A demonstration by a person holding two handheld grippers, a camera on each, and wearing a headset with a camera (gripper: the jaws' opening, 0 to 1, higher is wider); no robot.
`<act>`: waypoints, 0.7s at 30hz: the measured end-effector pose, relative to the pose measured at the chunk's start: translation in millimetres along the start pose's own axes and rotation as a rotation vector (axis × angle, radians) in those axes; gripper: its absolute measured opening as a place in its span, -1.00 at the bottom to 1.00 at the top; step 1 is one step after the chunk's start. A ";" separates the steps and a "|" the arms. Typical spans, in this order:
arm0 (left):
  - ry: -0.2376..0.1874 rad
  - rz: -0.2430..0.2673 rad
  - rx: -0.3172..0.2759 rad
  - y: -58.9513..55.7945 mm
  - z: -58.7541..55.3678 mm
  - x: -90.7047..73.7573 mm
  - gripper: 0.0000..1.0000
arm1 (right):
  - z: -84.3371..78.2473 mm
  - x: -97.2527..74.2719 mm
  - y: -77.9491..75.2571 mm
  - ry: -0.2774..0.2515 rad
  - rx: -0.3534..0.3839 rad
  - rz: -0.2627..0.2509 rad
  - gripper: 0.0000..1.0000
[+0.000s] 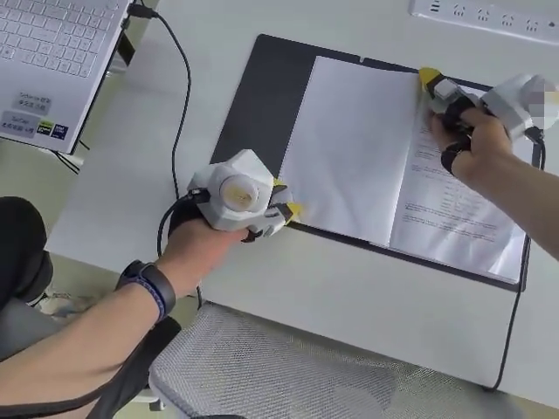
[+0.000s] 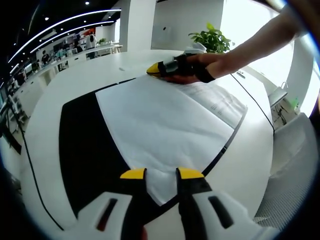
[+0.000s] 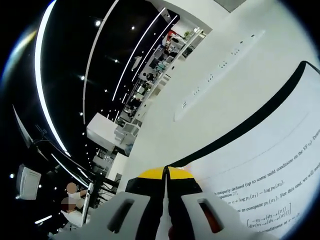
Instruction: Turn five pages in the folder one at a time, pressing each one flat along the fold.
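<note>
Working over a black folder [image 1: 262, 96] lying open on a white workbench [image 1: 349, 297], near a laptop [image 1: 52, 52]. Holding the left gripper [image 1: 284, 209], jaws slightly parted, at the near corner of a blank page [image 1: 349, 140] lying over the folder's left half. Setting the right gripper [image 1: 428, 78], jaws pressed together, at the far edge of the printed page [image 1: 454, 218].

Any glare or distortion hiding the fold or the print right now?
Head view: even light, sharp, the fold plain between the blank page and printed page. Left gripper view: fisheye bows the folder; window at upper right blown out. Right gripper view: strongly rolled, yet print legible.
</note>
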State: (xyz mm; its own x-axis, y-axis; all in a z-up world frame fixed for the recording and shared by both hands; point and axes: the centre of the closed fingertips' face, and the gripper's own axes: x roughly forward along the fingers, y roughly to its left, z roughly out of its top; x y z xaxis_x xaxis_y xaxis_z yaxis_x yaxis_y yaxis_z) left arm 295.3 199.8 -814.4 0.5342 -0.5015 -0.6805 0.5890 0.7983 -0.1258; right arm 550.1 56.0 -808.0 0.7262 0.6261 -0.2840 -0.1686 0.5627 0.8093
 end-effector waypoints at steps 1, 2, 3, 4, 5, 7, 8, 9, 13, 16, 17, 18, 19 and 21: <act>-0.001 0.001 0.000 -0.5 0.3 -0.5 -0.56 | -4.2 -3.0 2.2 0.016 -0.013 0.005 -1.00; -0.001 0.001 0.000 -0.6 0.3 -0.5 -0.56 | -6.8 -4.9 3.0 0.026 -0.028 0.010 -1.00; -0.001 0.001 -0.001 -0.8 0.3 -0.4 -0.56 | -10.7 -8.0 3.6 0.042 -0.044 0.017 -1.00; -0.001 0.001 -0.001 -0.9 0.3 -0.5 -0.55 | -12.8 -10.0 3.9 0.048 -0.051 0.020 -1.00; -0.001 0.002 0.000 -0.9 0.4 -0.6 -0.55 | -16.6 -14.2 7.3 0.055 -0.062 0.024 -1.00; -0.001 0.002 -0.001 -1.0 0.4 -0.8 -0.55 | -22.2 -20.8 11.1 0.063 -0.071 0.027 -1.00; -0.002 0.002 -0.003 -1.1 0.5 -1.0 -0.55 | -27.2 -26.2 14.4 0.068 -0.077 0.030 -1.00; -0.002 0.002 -0.004 -1.1 0.6 -1.1 -0.55 | -31.1 -30.0 16.8 0.073 -0.080 0.033 -1.00; -0.001 0.000 -0.005 -2.5 0.7 -1.7 -0.52 | -52.4 -54.3 32.7 0.083 -0.068 0.058 -1.00; -0.004 0.004 -0.007 -1.9 0.9 -2.2 -0.54 | -66.0 -71.2 41.8 0.084 -0.053 0.072 -1.00; -0.005 0.004 -0.007 -1.6 1.0 -2.3 -0.55 | -58.7 -63.9 35.7 0.088 -0.052 0.075 -1.00; -0.005 0.004 -0.007 -1.8 1.3 -2.9 -0.55 | -59.1 -64.3 34.8 0.092 -0.056 0.079 -1.00; -0.005 0.004 -0.007 -2.2 1.7 -3.6 -0.56 | -66.5 -73.0 39.8 0.092 -0.056 0.081 -1.00; -0.004 0.005 -0.006 -3.4 2.7 -5.1 -0.56 | -77.7 -85.9 46.7 0.093 -0.044 0.092 -1.00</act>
State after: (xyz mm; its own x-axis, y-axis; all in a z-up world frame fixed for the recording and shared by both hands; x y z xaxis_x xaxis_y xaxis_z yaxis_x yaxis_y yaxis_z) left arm 292.2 198.7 -808.5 0.5394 -0.4985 -0.6786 0.5825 0.8029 -0.1269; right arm 428.1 70.4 -785.8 0.6419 0.7223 -0.2573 -0.2626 0.5223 0.8113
